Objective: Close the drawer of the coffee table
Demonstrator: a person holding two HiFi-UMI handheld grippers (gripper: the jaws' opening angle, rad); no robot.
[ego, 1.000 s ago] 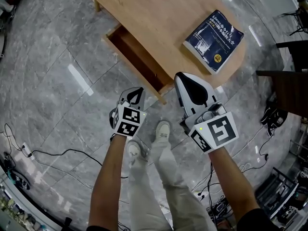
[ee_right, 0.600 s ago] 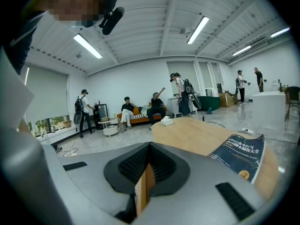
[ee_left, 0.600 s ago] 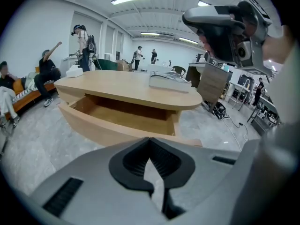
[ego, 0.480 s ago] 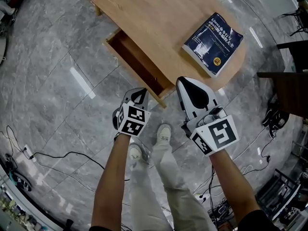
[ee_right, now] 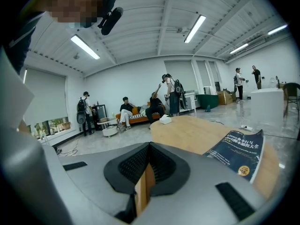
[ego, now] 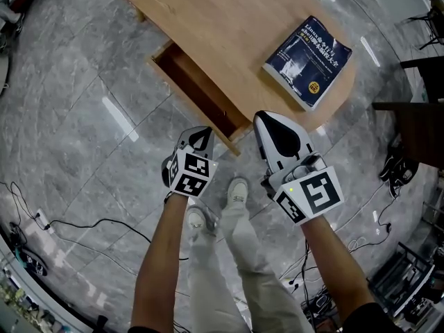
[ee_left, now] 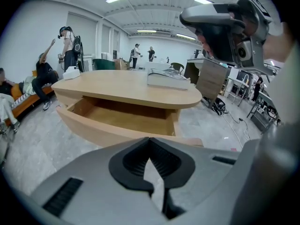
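Observation:
The wooden coffee table (ego: 229,19) has its drawer (ego: 196,83) pulled out toward me, and the inside looks empty. In the left gripper view the drawer's curved front panel (ee_left: 101,129) lies just beyond my jaws. My left gripper (ego: 201,133) (ee_left: 150,146) is shut with nothing in it and hovers just short of the drawer front's near end. My right gripper (ego: 270,121) (ee_right: 149,148) is also shut and empty. It is held over the table's near edge, to the right of the drawer.
A dark blue book (ego: 307,53) (ee_right: 239,151) lies on the tabletop's right part. My legs and shoes (ego: 236,189) stand on the grey tiled floor (ego: 76,130) below the grippers. Cables (ego: 62,224) run at the lower left. Dark furniture (ego: 416,127) stands at the right. People (ee_right: 126,109) are far off.
Over the last second my left gripper moved slightly right and nearer the drawer front's end. The right gripper and the drawer have hardly moved.

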